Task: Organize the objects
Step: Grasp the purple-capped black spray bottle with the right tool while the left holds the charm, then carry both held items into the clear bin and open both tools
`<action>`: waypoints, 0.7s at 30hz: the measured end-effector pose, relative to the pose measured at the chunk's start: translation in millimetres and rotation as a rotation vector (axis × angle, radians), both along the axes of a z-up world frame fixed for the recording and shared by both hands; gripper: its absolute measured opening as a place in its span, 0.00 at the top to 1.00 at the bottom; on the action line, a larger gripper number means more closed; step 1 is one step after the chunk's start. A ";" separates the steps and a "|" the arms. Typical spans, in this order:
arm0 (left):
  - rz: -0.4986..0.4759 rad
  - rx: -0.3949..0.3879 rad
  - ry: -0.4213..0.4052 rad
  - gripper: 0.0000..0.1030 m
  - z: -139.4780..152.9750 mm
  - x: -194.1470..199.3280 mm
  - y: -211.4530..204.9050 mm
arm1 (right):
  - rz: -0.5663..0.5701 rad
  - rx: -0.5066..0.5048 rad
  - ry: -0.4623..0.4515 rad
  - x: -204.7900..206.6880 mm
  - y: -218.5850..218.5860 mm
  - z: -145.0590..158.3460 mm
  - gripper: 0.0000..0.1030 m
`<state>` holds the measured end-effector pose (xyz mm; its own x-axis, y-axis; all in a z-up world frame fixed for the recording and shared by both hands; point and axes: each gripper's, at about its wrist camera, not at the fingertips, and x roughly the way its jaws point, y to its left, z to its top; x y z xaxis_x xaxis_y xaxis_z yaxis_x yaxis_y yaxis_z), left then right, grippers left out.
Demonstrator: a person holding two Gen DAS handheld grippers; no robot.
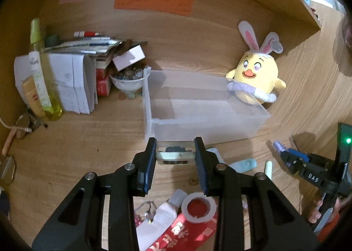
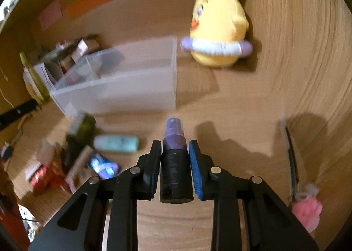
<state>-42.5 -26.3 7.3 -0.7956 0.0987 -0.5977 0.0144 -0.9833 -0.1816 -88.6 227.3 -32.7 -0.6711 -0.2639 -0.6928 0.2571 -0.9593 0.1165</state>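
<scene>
A clear plastic bin (image 1: 154,105) stands empty on the wooden desk; it also shows in the right wrist view (image 2: 136,90). My left gripper (image 1: 175,151) is shut on a small clear rectangular box (image 1: 175,156) with dark contents, held just in front of the bin's near wall. My right gripper (image 2: 175,152) is shut on a dark spray bottle (image 2: 175,171) with a purple top, held above the desk short of the bin. The right gripper also shows in the left wrist view (image 1: 283,152) at far right.
A yellow plush chick (image 1: 256,79) with bunny ears sits right of the bin. Papers, a yellow-green bottle (image 1: 41,79) and a bowl of beads (image 1: 128,79) crowd the left. A tape roll (image 1: 198,207), red packet, pale blue tube (image 2: 116,143) and pink item (image 2: 308,211) lie on the near desk.
</scene>
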 end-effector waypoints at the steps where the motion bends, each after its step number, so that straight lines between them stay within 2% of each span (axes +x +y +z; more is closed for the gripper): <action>1: -0.002 -0.002 0.003 0.68 1.6 -1.2 0.5 | 0.003 -0.008 0.021 -1.2 -1.4 6.5 0.77; 10: -0.008 -0.023 0.029 0.68 18.8 -20.8 3.6 | 0.058 -0.040 0.161 -15.4 -23.7 52.1 0.77; 18: 0.003 -0.022 0.010 0.68 23.8 -46.8 0.4 | 0.121 -0.048 0.226 -32.3 -49.6 77.2 0.77; 21: 0.000 0.000 -0.002 0.68 25.5 -56.7 -3.4 | 0.142 -0.045 0.241 -39.2 -57.4 84.3 0.77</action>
<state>-99.2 -29.7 32.8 -0.7943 0.0992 -0.5994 0.0144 -0.9832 -0.1818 -127.8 169.8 51.6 -0.7692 -0.3936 -0.5033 0.4136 -0.9072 0.0774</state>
